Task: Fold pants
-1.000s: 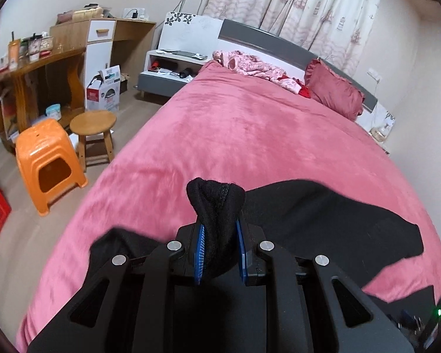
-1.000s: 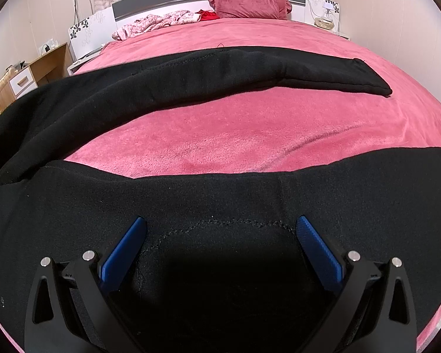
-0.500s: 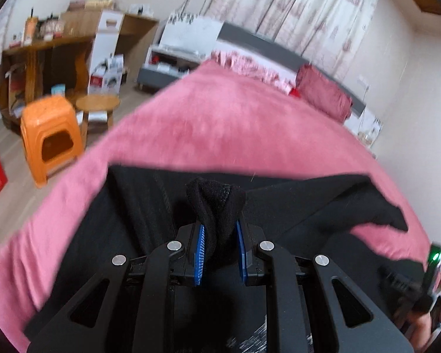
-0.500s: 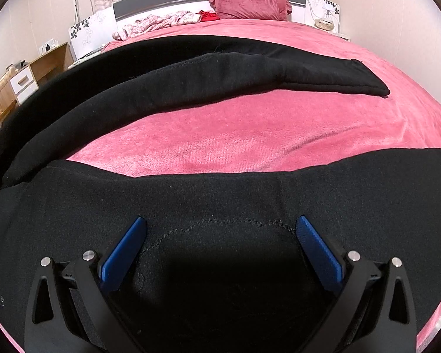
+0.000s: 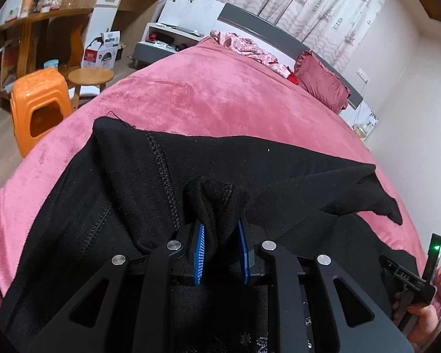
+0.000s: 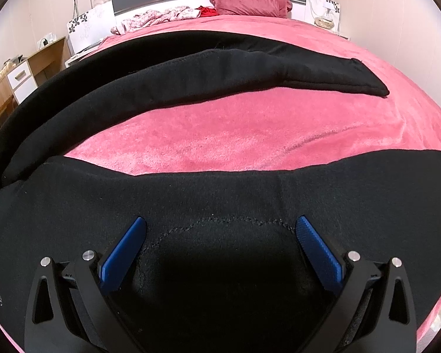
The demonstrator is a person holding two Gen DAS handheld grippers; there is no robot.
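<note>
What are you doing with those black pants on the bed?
A person is folding black pants on a bed with a pink blanket, using a handheld gripper in each hand. The left gripper pinches a bunched bit of the fabric and holds it over the rest of the pants. The right gripper hangs open above the flat part, gripping nothing. One leg lies stretched across the blanket farther back.
</note>
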